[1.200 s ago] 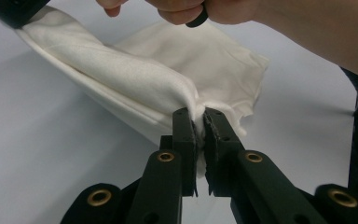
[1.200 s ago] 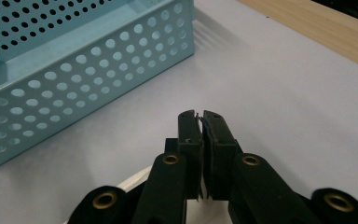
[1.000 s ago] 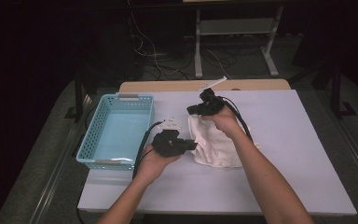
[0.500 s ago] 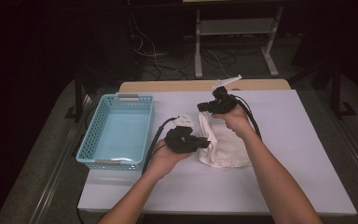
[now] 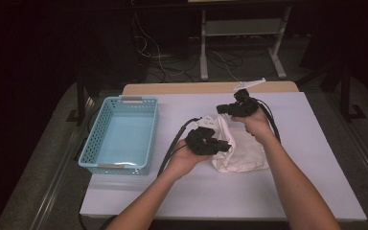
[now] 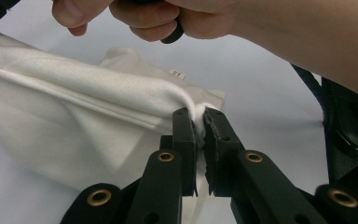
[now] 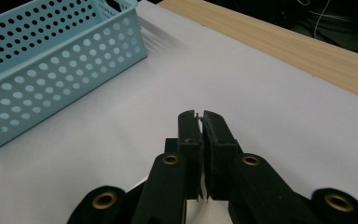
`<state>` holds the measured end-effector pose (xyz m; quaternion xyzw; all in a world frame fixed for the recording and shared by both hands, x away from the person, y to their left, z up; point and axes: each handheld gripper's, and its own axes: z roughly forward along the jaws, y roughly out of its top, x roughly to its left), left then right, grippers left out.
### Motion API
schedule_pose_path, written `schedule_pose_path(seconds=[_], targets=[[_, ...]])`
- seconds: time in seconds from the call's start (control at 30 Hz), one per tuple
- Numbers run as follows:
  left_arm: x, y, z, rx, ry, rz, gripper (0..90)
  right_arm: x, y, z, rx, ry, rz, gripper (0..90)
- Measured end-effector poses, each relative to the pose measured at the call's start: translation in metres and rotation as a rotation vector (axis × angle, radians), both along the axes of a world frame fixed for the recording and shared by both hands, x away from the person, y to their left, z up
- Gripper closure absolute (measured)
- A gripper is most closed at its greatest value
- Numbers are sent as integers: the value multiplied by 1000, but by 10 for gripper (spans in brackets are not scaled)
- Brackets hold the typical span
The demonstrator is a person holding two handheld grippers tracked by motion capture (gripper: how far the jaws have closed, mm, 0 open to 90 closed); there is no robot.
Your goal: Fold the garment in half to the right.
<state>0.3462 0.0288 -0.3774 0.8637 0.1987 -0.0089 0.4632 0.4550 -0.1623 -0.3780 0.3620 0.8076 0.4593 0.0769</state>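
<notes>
Basically, largest first: white-topped desk (image 5: pixel 316 143) with a bare wooden strip along its far edge. Light blue perforated plastic basket (image 5: pixel 120 134) sits at the desk's left, well apart from the work. White cloth bag (image 5: pixel 239 148) lies crumpled near the middle of the desk, between the two hands, part of it lifted off the surface.

Left tool (image 5: pixel 210 142) is at the bag's left edge. Left gripper view: jaws clamped tight on a bunched fold of the bag (image 6: pixel 74 116), fabric squeezed between the pads and stretching away to the left.

Right tool (image 5: pixel 237 108) is at the bag's far end, above the cloth. Right gripper view: jaws (image 7: pixel 200 116) pressed together; a thin sliver of something pale at the tips, can't tell if it's bag fabric. Basket (image 7: pixel 51 60) shows off to its left.
</notes>
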Motion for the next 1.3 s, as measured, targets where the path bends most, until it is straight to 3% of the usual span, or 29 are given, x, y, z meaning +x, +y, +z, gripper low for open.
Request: schedule_pose_path(seconds=[0.57, 1.07, 1.3], targets=[[6, -42, -13, 29, 24, -57, 826, -6, -43, -15, 13, 13, -67, 855], [11, -92, -40, 64, 72, -93, 826, -13, -78, -37, 13, 39, -128, 854], [12, -104, -57, 79, 106, -97, 822, -17, -86, -50, -11, 52, -145, 851]])
